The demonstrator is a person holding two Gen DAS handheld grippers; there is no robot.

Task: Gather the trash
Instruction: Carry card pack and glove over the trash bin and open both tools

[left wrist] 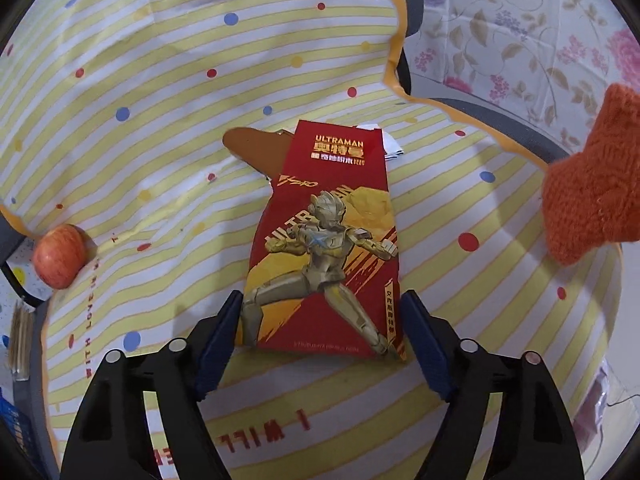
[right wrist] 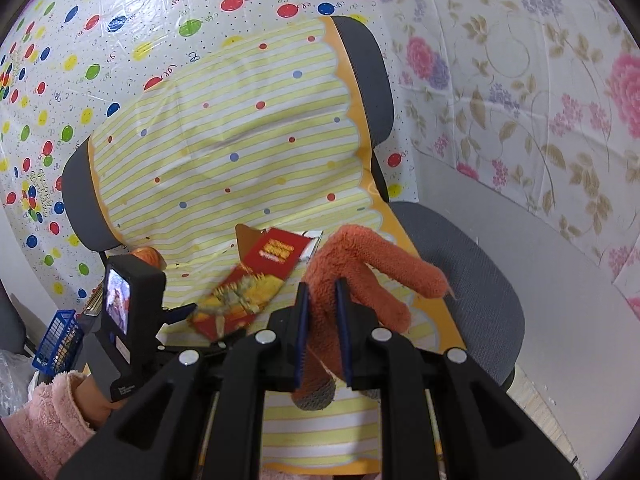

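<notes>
While the left gripper hangs over the chair seat, its fingers stand spread wide, one on either side of the near end of the red Ultraman box and apart from its edges. This flattened box lies lengthwise on the striped yellow sheet that covers the chair, its torn brown flap and a scrap of white paper at the far end. Bare sheet lies open on the left and right of the box. A red apple rests at the left edge of the seat, well apart from the box. The scalloped orange border of the sheet runs along the right side, with grey chair cushion exposed beyond it.

The right gripper has its fingers closed on an orange knitted glove, whose loose fingers reach out right over the border. It hangs to the right of the box, not touching it. A blue basket sits off the left edge of the chair.
</notes>
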